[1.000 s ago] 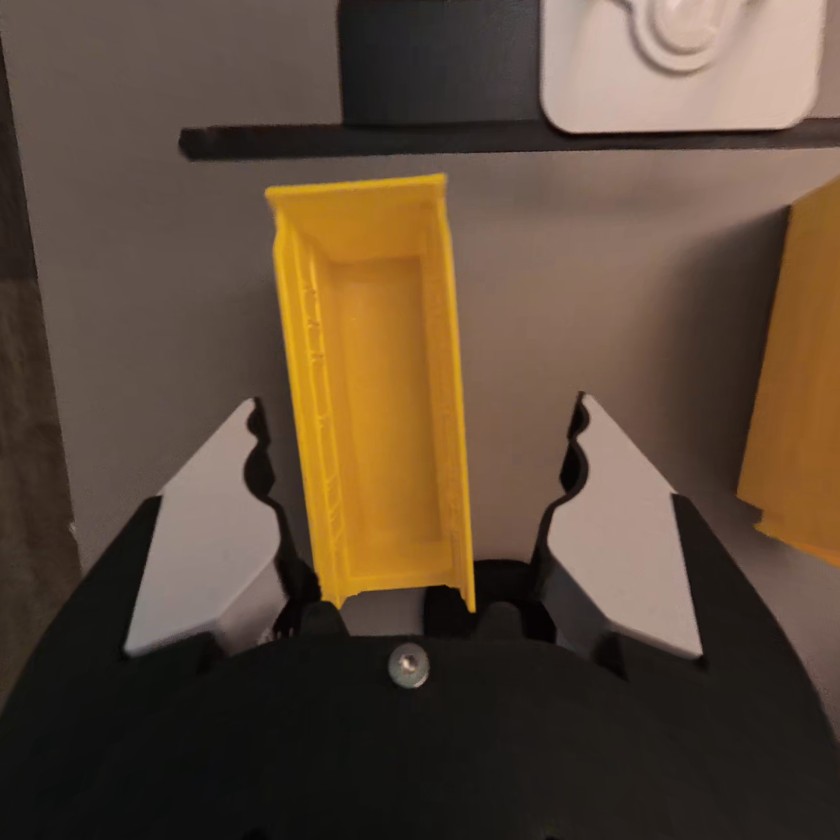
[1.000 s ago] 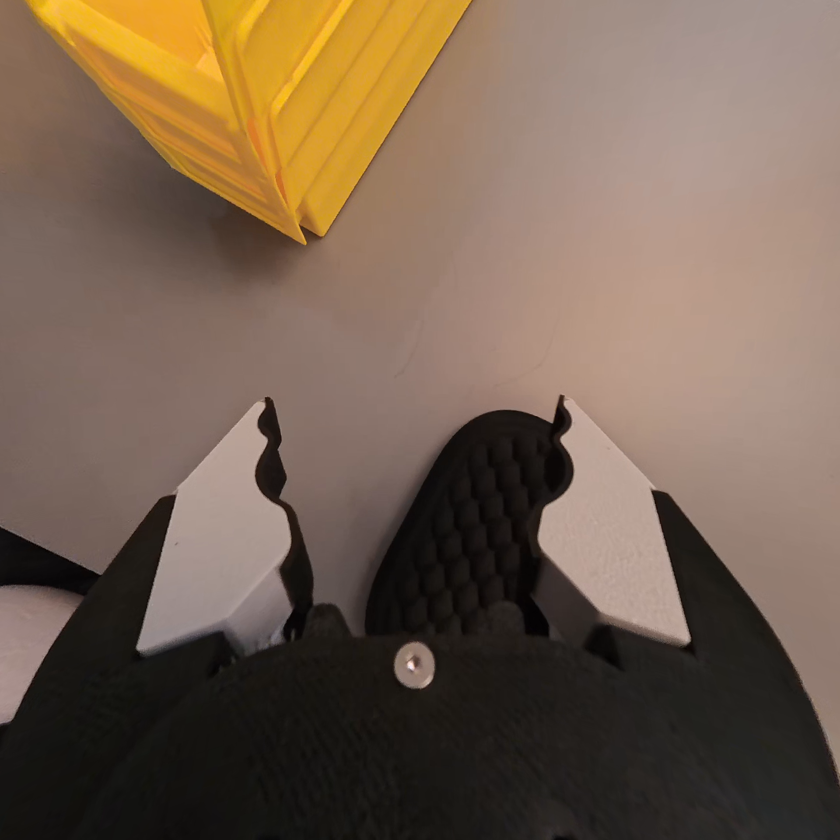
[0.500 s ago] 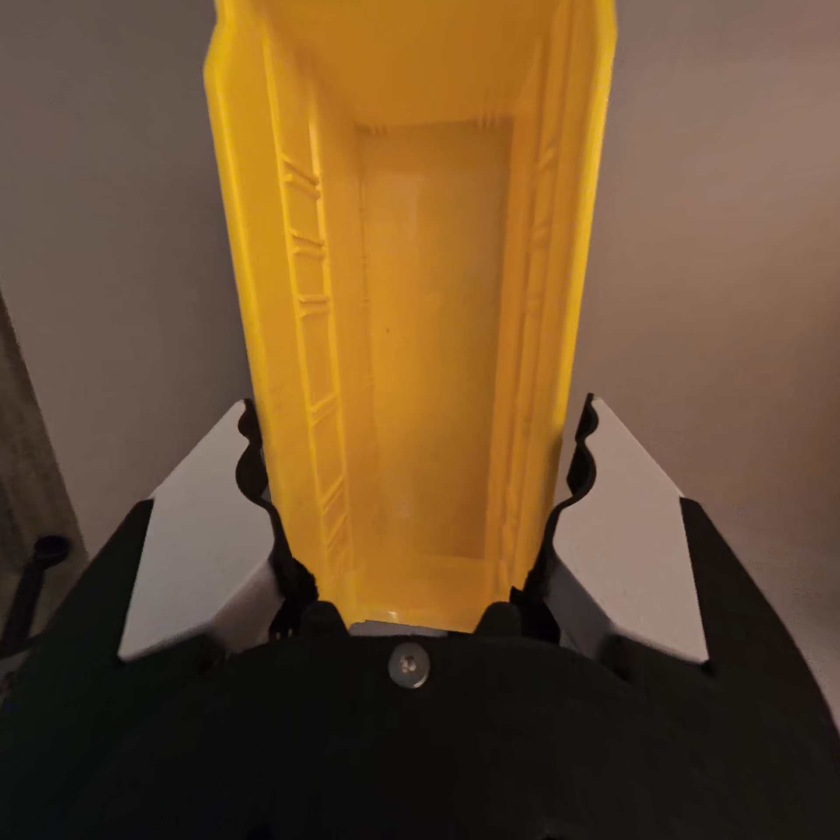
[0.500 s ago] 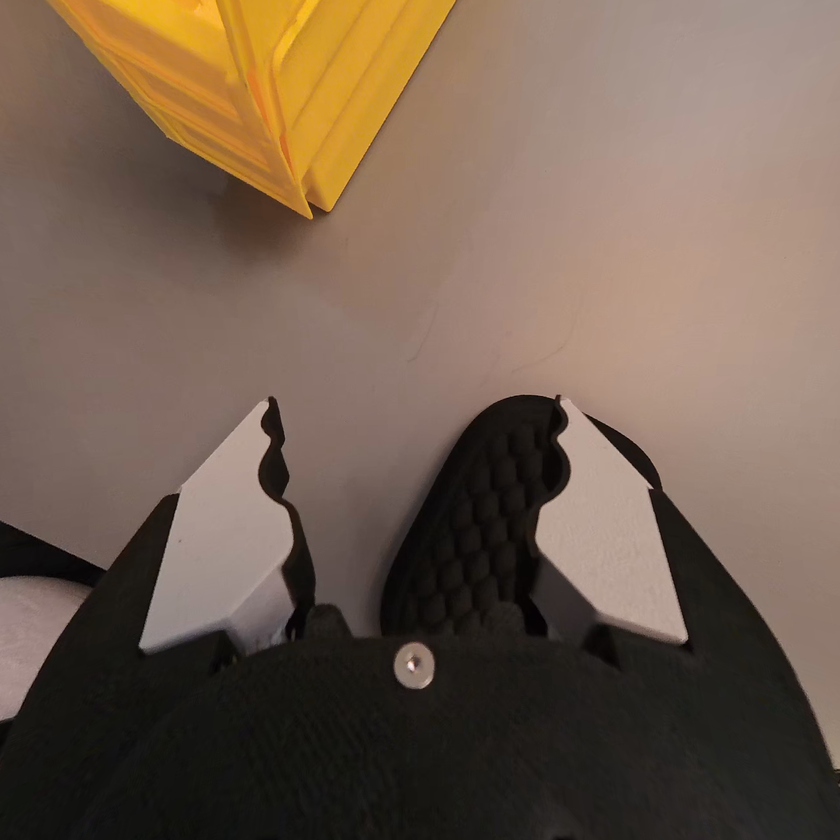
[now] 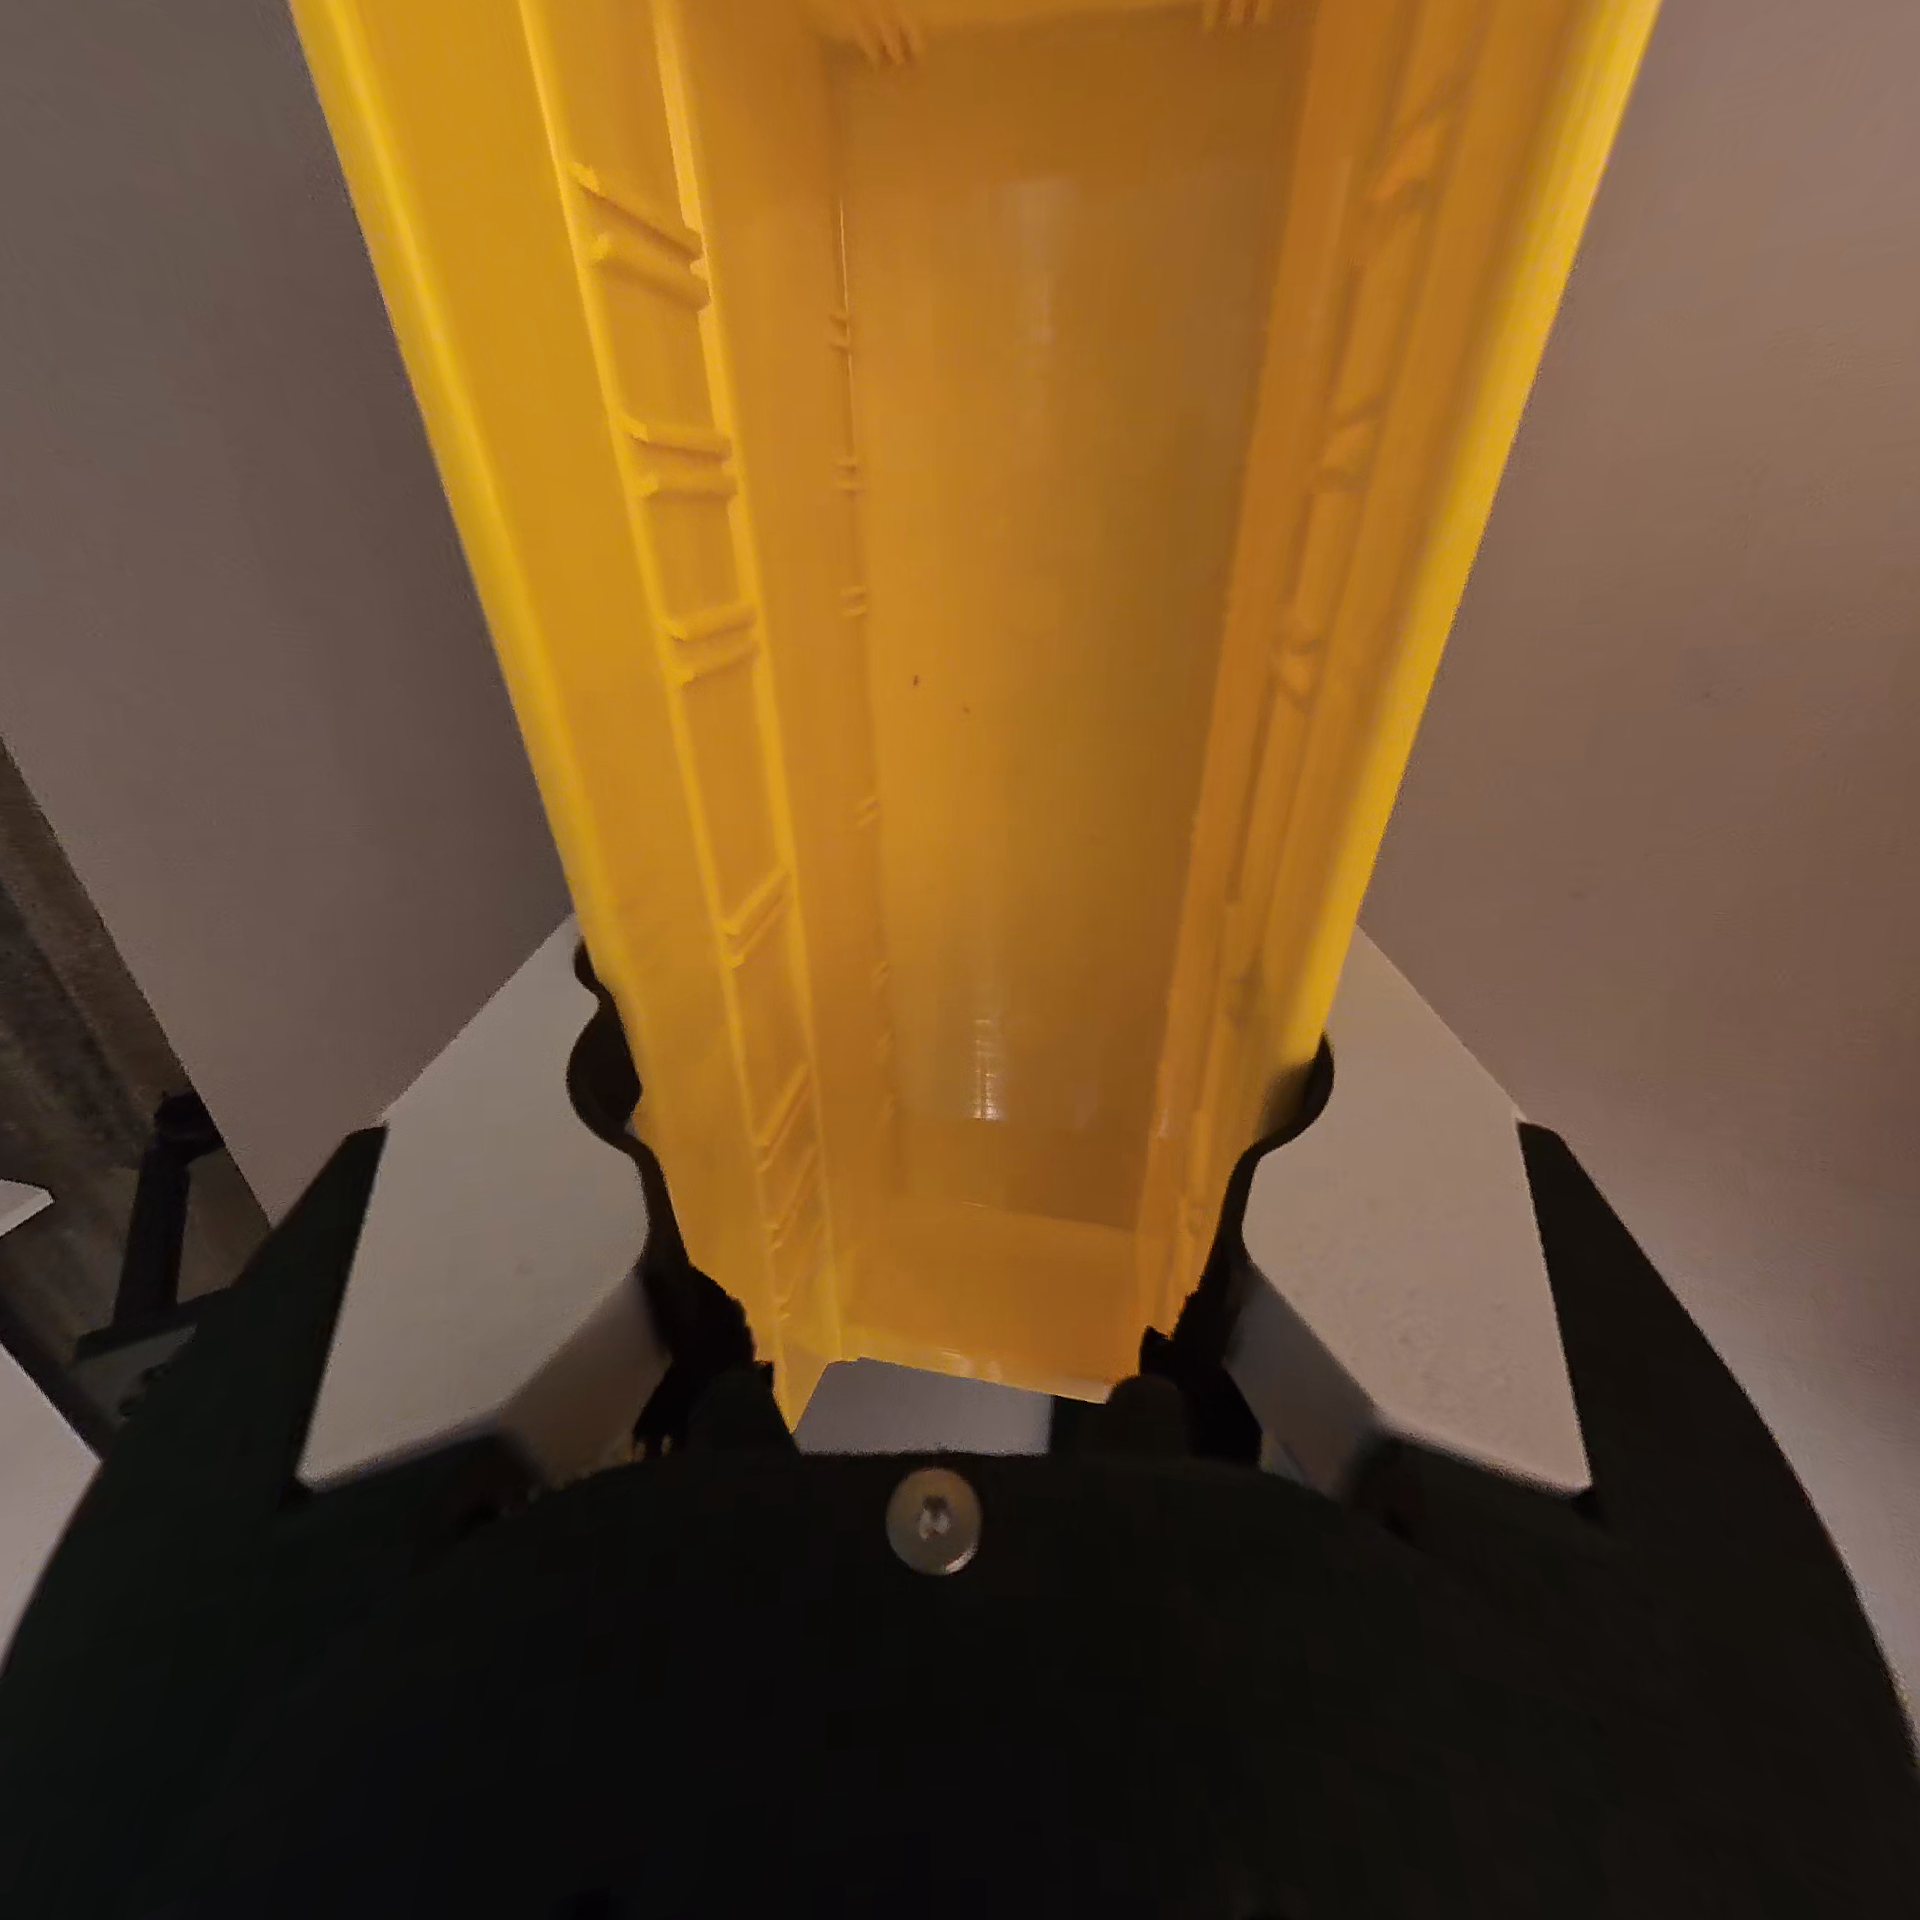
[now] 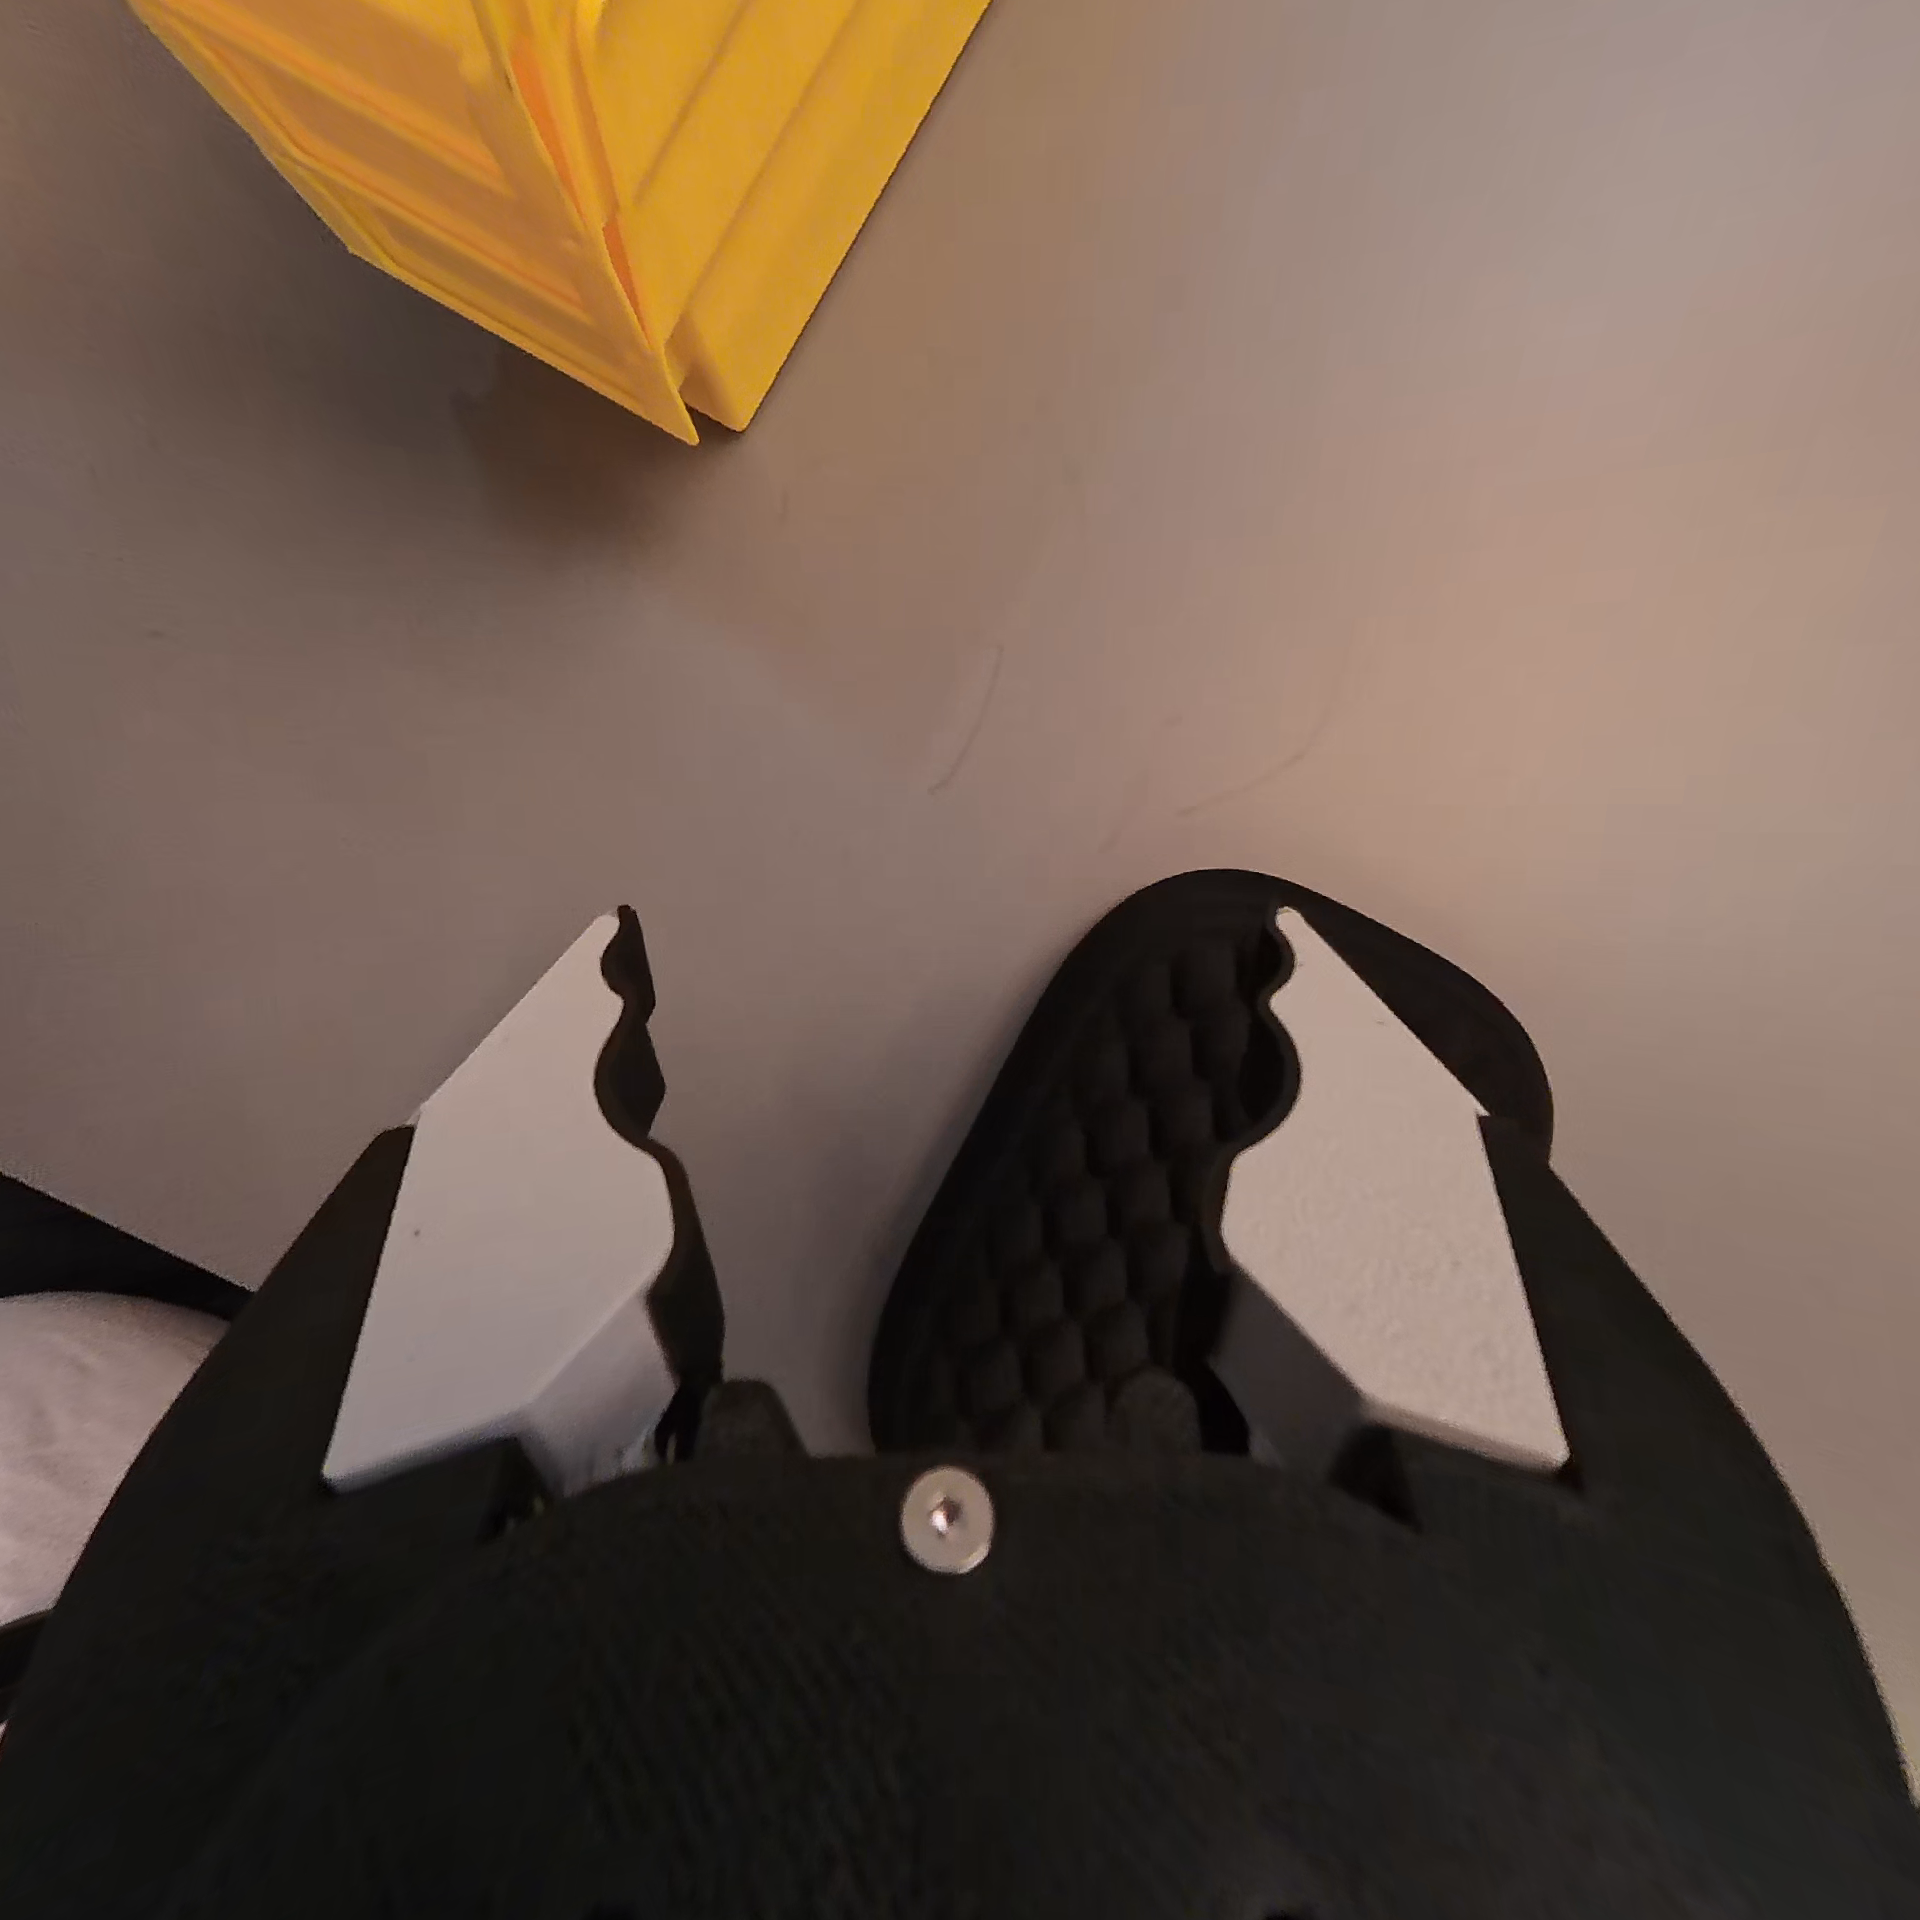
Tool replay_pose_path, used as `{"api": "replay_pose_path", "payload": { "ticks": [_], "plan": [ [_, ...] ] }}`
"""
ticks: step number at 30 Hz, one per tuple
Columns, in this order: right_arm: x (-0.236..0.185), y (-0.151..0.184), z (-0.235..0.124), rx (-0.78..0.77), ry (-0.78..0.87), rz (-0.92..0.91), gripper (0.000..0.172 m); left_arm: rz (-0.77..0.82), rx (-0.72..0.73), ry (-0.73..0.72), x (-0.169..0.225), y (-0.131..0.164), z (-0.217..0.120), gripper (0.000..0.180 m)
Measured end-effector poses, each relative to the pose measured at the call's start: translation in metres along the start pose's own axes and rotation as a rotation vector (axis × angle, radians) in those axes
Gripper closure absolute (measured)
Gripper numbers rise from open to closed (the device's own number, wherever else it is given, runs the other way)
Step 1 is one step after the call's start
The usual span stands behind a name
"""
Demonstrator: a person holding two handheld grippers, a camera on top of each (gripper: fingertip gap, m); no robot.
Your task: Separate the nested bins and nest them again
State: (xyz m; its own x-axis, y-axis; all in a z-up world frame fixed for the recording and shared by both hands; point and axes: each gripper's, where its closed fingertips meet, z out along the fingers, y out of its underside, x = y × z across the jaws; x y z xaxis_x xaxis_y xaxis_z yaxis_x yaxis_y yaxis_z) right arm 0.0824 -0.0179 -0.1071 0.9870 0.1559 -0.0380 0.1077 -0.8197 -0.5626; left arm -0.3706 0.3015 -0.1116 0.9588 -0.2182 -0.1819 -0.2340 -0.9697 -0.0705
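— The yellow bin (image 5: 997, 727) has slid deep between the left gripper (image 5: 951, 1049) fingers, pads squeezing both long walls, out on the grey table (image 5: 208, 520).
— Light, stiff, slick plastic: those ribbed walls suit. Right gripper (image 6: 951, 997) gapes empty; second bin (image 6: 665, 187) sits toward the table's far-left.

yellow bin (image 5: 1039, 675): far end cut off by top edge, ahead of left fingers; fingertips hidden behind its walls, pad contact unclear | second yellow bin (image 6: 644, 208): ahead-left of right fingers, cropped at top edge | white object (image 6: 83, 1423): left of right fingers, unidentifiable
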Motion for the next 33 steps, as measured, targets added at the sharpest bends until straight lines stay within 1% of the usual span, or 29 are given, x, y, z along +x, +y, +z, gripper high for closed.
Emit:
{"api": "replay_pose_path", "payload": {
  "ticks": [3,8,12,16,20,23,26,30,33],
  "plan": [
    [0.001,0.001,0.001,-0.005,-0.002,-0.001,0.057,-0.006,-0.006,0.016,0.0,0.0,-0.002,0.059],
    [0.003,0.002,0.001,-0.001,-0.005,0.002,0.057,-0.023,-0.013,0.081,0.008,0.001,-0.009,0.064],
    [0.004,0.002,0.001,0.004,-0.009,0.008,0.057,-0.012,-0.028,0.059,0.008,0.002,-0.021,0.065],
    [0.004,0.003,0.003,0.003,-0.017,0.008,0.057,0.019,-0.029,0.005,0.009,0.001,-0.043,0.064],
    [0.002,0.002,0.005,0.002,-0.026,0.004,0.057,0.055,-0.023,-0.039,0.023,-0.003,-0.083,0.065],
    [0.0,0.001,0.006,0.005,-0.036,0.0,0.057,0.097,0.004,-0.075,0.045,-0.009,-0.123,0.065],
    [-0.002,0.0,0.006,0.008,-0.044,-0.007,0.057,0.159,0.051,-0.108,0.081,-0.017,-0.168,0.065],
    [-0.004,0.0,0.004,0.016,-0.055,-0.01,0.057,0.224,0.12,-0.104,0.145,-0.024,-0.226,0.064],
    [-0.004,0.003,0.002,0.026,-0.064,-0.005,0.057,0.259,0.151,-0.045,0.2,-0.024,-0.252,0.064]
  ]
}}
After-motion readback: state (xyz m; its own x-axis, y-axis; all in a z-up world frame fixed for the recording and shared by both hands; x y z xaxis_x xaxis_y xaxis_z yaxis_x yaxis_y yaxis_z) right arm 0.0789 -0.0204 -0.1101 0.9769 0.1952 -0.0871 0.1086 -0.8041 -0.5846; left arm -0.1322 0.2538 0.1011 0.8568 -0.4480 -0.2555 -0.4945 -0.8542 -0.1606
